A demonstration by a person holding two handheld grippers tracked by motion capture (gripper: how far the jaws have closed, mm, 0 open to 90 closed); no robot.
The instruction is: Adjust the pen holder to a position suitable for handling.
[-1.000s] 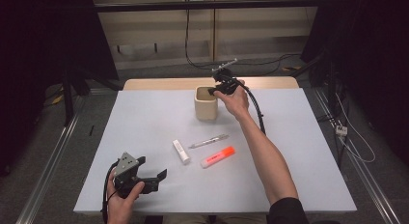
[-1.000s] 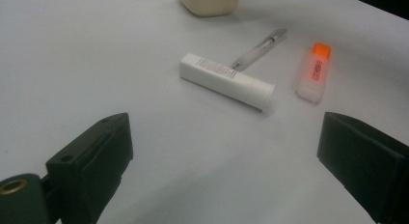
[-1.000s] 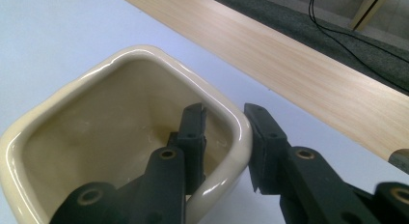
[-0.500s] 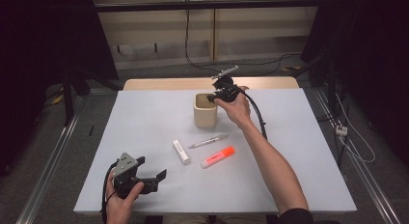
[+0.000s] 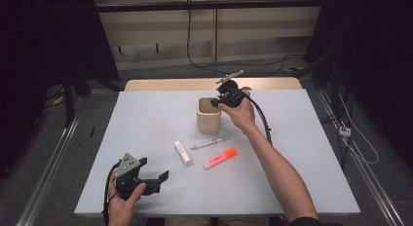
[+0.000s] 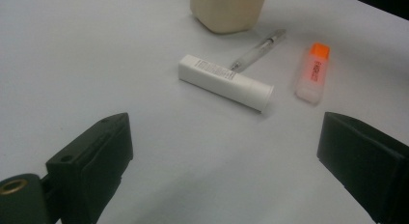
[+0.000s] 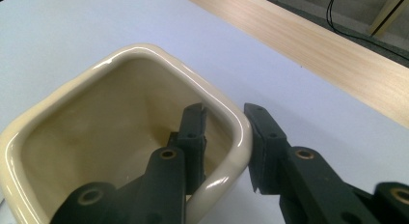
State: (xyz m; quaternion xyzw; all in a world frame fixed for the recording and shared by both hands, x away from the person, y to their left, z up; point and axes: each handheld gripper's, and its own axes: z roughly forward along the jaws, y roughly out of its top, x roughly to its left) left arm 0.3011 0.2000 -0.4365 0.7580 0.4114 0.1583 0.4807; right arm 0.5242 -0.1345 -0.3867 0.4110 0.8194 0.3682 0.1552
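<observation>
Right hand-held gripper (image 7: 224, 142) clamped astride cup (image 7: 58, 132) rim; left hand-held gripper (image 6: 226, 161) apart, table (image 6: 72, 64) bare beneath.

High view looks down on the table (image 5: 146, 138); gripper views sit close, sharing the cup (image 7: 120, 64).

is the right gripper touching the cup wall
Touching: in the right gripper view the right gripper straddles the cup wall, pads pressed on both sides.
</observation>
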